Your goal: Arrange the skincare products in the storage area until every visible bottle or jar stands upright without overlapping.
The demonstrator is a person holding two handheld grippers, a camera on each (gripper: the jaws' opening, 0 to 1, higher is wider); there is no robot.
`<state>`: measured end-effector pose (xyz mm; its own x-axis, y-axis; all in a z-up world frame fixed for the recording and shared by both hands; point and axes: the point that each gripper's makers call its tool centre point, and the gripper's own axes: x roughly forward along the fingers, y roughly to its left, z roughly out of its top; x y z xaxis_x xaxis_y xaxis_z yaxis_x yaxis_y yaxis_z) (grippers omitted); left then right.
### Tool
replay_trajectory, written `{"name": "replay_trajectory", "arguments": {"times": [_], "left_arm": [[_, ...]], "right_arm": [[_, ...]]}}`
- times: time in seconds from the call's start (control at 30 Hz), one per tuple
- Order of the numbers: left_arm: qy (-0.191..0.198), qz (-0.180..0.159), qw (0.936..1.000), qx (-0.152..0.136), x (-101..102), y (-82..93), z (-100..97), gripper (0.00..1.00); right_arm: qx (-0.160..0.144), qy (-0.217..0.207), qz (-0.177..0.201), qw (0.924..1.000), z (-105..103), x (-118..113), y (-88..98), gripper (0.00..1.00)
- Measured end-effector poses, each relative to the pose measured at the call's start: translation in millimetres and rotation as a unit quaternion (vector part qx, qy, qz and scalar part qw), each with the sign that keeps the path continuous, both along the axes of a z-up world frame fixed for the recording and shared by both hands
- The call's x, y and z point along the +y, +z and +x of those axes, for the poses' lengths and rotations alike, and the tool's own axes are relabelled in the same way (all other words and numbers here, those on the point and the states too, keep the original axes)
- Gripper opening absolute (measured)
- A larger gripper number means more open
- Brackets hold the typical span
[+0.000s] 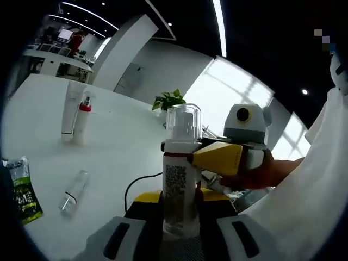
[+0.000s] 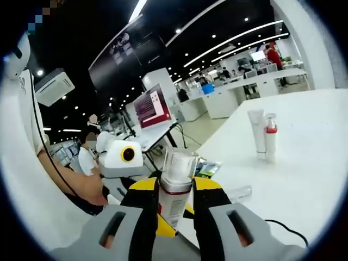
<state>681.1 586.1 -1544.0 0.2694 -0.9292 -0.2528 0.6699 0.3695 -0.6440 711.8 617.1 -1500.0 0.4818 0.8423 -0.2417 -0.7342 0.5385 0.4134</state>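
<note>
The place is a large open-plan office or exhibition-style hall with a dark ceiling crossed by long strip lights (image 2: 239, 41) and dotted with small spotlights. Rows of white desks (image 2: 255, 87) with monitors (image 2: 258, 55) stretch into the distance, a presentation screen (image 2: 151, 106) stands among them, and other people sit or stand at workstations. A potted plant (image 1: 168, 100) sits by big bright windows (image 1: 231, 89) beyond the white table (image 1: 117, 138).
</note>
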Motion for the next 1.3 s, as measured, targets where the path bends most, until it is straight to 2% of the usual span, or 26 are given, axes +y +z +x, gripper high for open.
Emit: {"name": "replay_trajectory", "arguments": {"times": [0.2,0.27,1.03,1.3], "left_arm": [[0.024,-0.009,0.9994,0.024,0.2,-1.7,7.0,0.24],[0.024,-0.007,0.9994,0.024,0.2,-4.7,7.3,0.24],[0.034,0.001,0.9992,0.020,2.4,-8.2,8.4,0.24],[0.050,0.027,0.9984,0.004,5.8,-12.5,11.4,0.24]], "right_arm": [[0.006,-0.003,-0.022,0.9997,-0.7,0.8,-10.1,0.22],[0.014,-0.008,-0.020,0.9997,0.1,-0.3,-13.2,0.22],[0.020,-0.007,-0.031,0.9993,2.3,1.5,-17.3,0.22],[0.062,-0.026,-0.033,0.9972,4.1,2.6,-23.0,0.22]]}}
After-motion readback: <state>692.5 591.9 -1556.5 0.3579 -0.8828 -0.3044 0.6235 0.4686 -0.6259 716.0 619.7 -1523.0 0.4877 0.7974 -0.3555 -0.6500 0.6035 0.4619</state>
